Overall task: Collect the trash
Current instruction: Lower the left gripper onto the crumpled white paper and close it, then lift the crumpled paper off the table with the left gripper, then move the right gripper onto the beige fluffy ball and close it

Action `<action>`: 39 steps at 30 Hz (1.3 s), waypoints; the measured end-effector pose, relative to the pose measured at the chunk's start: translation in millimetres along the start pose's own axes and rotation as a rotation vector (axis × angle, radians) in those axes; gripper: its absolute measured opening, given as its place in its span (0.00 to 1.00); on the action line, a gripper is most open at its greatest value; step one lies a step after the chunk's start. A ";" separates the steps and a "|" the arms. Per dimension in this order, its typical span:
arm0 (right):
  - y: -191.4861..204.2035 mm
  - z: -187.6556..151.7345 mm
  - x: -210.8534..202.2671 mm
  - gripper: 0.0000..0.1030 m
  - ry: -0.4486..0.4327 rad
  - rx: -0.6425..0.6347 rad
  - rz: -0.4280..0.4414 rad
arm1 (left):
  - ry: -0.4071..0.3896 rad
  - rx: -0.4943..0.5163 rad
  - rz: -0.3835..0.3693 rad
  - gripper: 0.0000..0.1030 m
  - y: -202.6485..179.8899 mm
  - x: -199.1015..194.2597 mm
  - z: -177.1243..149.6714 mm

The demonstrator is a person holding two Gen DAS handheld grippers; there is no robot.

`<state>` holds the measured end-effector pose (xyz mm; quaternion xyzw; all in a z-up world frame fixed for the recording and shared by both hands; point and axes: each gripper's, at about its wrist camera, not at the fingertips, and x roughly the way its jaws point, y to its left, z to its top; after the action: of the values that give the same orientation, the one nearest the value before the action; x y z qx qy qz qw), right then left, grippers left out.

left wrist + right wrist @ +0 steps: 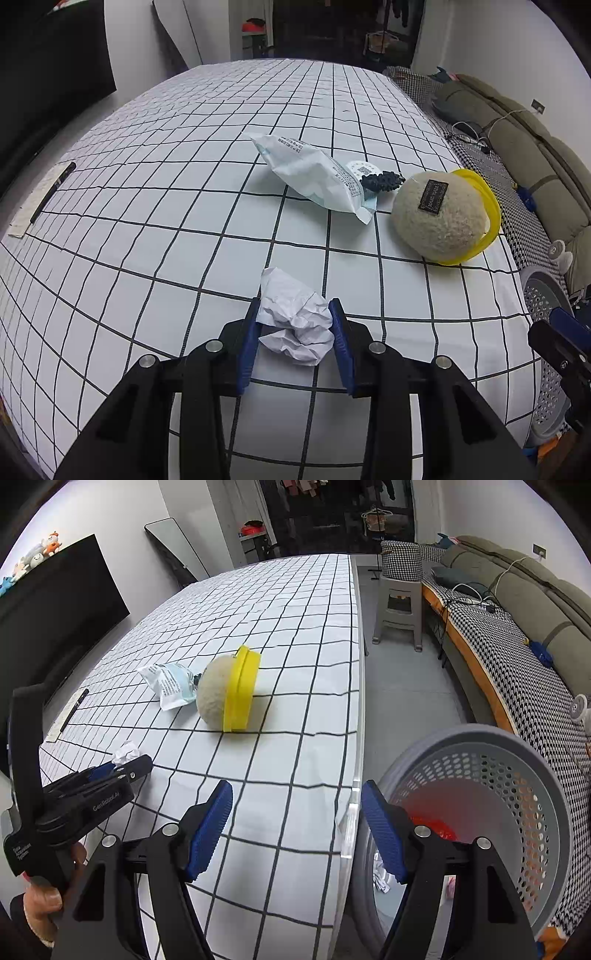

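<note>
- The left claw [294, 325] is clamped on a crumpled ball of white paper [295, 325]; both blue pads [246, 350] press its sides, and the paper rests on the worktop [147, 221], near its front edge.
- The right wrist view shows the same grip from the side: the left claw [122, 766] is low over the checked cloth with the paper wad [126, 755] at its tip, and a hand [44, 897] grips its handle.
- The right claw [295, 827] stands apart with nothing between its pads, straddling the worktop's right edge, one finger over the cloth and the other over a grey perforated basket [517, 768] just beside the worktop.
- Inside the basket lie something red [432, 825] and a scrap of white [380, 875].
- Farther out on the worktop lies an empty white and pale-blue wrapper [314, 177], with a small dark knobbly object [382, 181] at its right end.
- Just beside those sits a round beige fuzzy object [439, 218] with a yellow rim.
- At the far left edge a black pen [53, 192] lies on a white strip.
- A sofa [517, 602] with a houndstooth cover runs along the right wall.
</note>
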<state>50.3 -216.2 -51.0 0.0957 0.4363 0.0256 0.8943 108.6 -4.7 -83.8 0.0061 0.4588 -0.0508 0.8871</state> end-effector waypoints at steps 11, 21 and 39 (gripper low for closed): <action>22.1 39.0 11.6 0.67 -0.042 -0.022 0.027 | -0.070 -0.022 0.004 0.35 18.9 -23.4 12.6; 24.1 60.6 33.1 0.67 -0.046 -0.002 -0.011 | -0.086 -0.025 -0.011 0.35 25.5 -27.3 18.0; -16.8 69.2 64.8 0.67 -0.002 0.064 -0.109 | -0.074 -0.009 -0.027 0.35 16.5 -22.2 18.9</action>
<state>144.0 -234.6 -63.0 0.1003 0.4404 -0.0370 0.8914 112.8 12.5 -55.4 -0.0060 0.4261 -0.0610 0.9026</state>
